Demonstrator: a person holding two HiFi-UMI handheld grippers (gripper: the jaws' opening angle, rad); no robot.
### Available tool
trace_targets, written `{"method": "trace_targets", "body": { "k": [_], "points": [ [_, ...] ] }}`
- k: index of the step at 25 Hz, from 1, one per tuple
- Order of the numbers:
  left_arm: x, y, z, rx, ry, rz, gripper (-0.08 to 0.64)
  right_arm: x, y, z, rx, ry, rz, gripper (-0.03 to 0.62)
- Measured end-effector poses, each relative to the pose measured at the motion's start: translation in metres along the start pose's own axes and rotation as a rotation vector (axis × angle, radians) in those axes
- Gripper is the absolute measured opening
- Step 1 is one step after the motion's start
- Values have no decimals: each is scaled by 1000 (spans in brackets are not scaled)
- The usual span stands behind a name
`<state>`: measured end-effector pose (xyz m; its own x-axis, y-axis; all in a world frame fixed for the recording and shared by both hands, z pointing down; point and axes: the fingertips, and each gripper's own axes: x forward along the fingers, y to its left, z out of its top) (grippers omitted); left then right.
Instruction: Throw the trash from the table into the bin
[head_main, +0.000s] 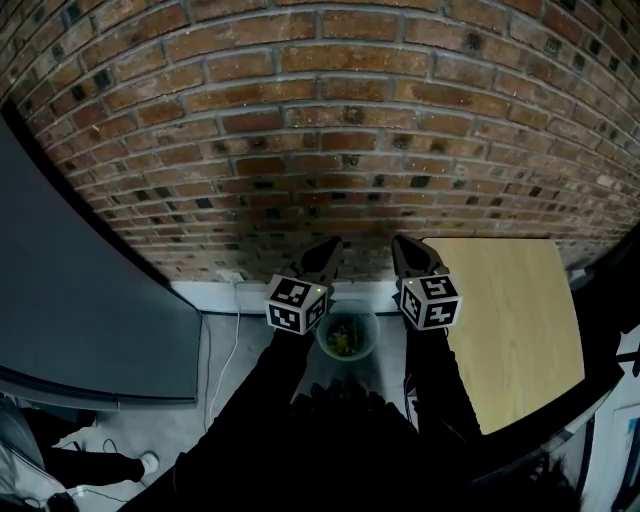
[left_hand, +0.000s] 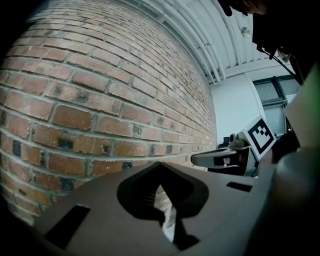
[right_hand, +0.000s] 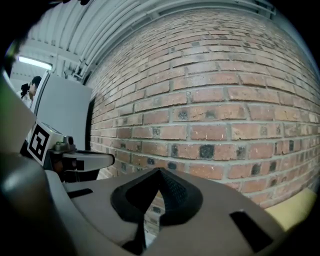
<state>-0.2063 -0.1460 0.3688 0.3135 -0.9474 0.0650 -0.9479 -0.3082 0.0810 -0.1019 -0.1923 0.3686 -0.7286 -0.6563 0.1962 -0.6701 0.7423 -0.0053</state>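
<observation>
The bin (head_main: 349, 322) has yellowish scraps in it, can't tell what, and its left edge is tucked behind my left gripper (head_main: 326, 250). That one and the right gripper (head_main: 402, 248) are both pinched closed, empty.

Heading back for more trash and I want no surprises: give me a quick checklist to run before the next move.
1. Left gripper empty: ok, jaws together, nothing between them.
2. Right gripper empty: ok, jaws together, nothing between them.
3. Jaws ready for a pick: not ok, both are shut.
4. Bin in place: ok, on the floor below and between the grippers, with trash inside.
5. Table cleared: cannot tell; the part in view is bare, the rest is hidden.
6. Grippers clear of each other: ok, side by side with a gap.
</observation>
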Motion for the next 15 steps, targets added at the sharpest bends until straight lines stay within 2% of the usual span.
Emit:
{"method": "trace_targets", "body": {
  "k": [7, 15],
  "points": [
    [0, -5, -2, 2, 2, -4, 6, -9, -8, 2, -5, -13, -23, 12],
    [3, -8, -1, 14, 7, -7, 5, -11, -10, 0, -2, -10, -8, 11]
  ]
}}
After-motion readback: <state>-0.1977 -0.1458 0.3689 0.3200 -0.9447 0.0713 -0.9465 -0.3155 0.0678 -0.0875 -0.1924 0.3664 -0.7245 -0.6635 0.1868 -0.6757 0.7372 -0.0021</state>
